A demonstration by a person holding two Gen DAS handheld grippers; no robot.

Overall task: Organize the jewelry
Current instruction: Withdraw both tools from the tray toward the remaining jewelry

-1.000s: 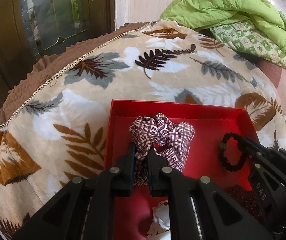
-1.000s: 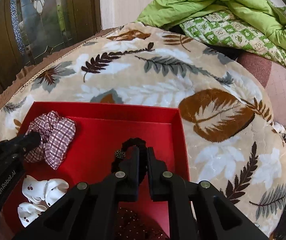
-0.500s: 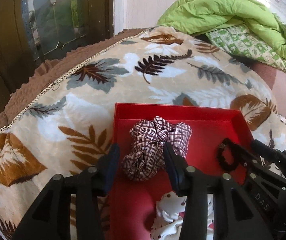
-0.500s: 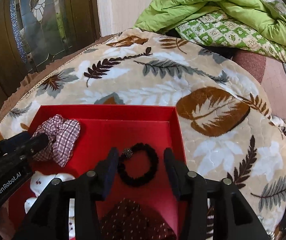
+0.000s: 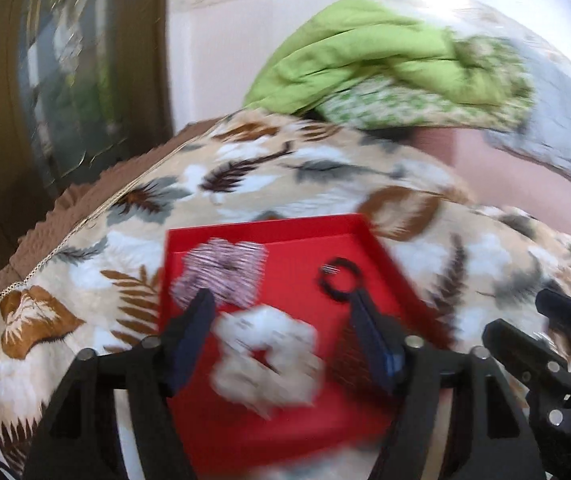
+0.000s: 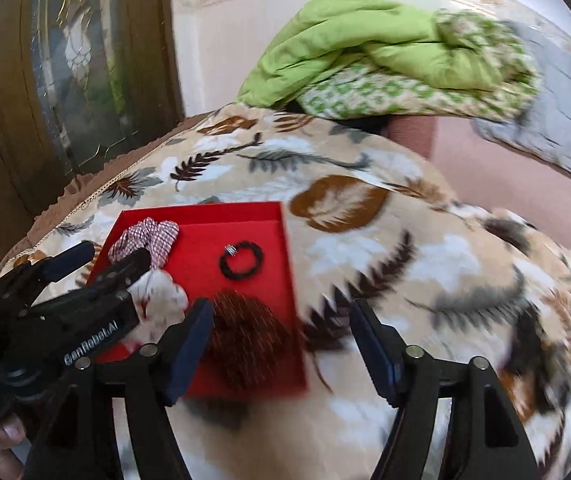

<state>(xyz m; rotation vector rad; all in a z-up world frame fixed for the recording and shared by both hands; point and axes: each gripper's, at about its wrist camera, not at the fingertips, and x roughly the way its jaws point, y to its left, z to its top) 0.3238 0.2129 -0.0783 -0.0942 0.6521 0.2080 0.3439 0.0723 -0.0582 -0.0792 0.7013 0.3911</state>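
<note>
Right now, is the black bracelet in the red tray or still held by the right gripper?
In the tray. The black bracelet lies on the red tray floor; the right gripper is open and empty.

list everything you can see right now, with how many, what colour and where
tray: one, red, on the leaf-print blanket
checked scrunchie: one, maroon and white, tray's far left corner
bead bracelet: one, black, far right part of tray
white scrunchie: one, white, near left part of tray
dark scrunchie: one, dark red, near right part of tray
blanket: one, beige with brown and grey leaves, under tray
quilt: one, green, heaped behind
left gripper: black, open, over tray, empty
right gripper: black, open, at tray's right edge, empty
</note>
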